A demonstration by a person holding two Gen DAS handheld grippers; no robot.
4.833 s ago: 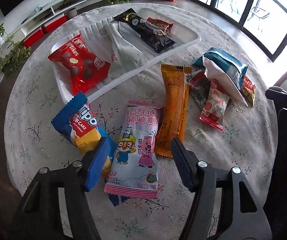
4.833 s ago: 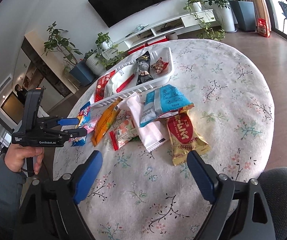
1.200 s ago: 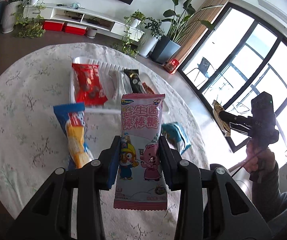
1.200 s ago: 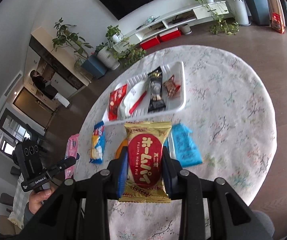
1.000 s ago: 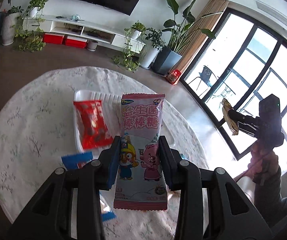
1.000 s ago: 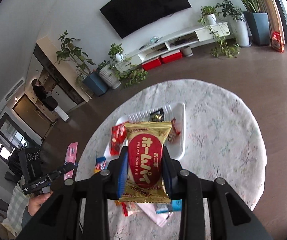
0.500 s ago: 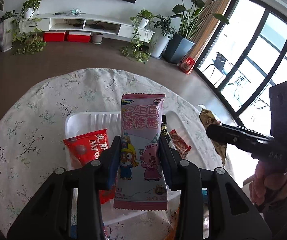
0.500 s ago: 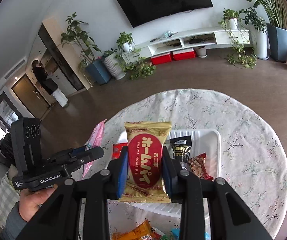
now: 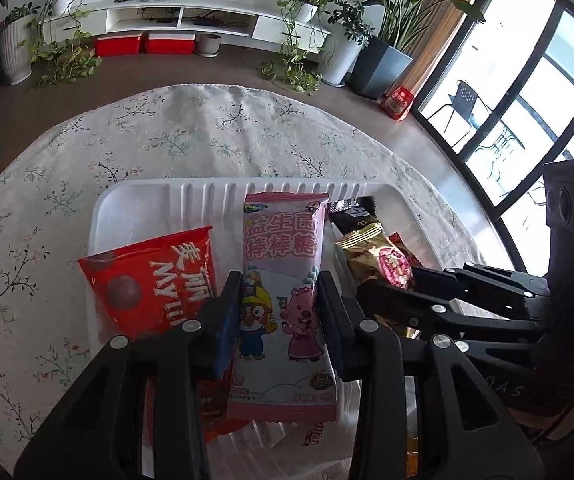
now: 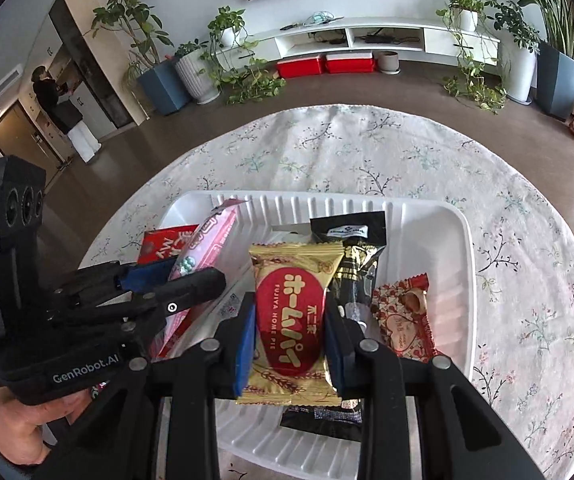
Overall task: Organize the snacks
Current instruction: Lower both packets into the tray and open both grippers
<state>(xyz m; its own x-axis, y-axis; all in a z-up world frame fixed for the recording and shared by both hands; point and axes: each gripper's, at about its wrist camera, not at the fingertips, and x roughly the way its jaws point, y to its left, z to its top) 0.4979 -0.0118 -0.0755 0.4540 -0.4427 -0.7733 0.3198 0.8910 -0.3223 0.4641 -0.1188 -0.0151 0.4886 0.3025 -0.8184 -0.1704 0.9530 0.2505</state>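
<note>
Both wrist views steeply above tray (image 9: 135, 200)

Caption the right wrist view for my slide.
Right gripper holds a gold-and-red pie packet over the white plastic tray; left gripper alongside holds a pink candy packet.

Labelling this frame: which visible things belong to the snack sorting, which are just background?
Job:
left gripper holding pink candy pack
right gripper holding gold pie pack
white tray
red pack
black pack

Background:
potted plants
TV shelf
</note>
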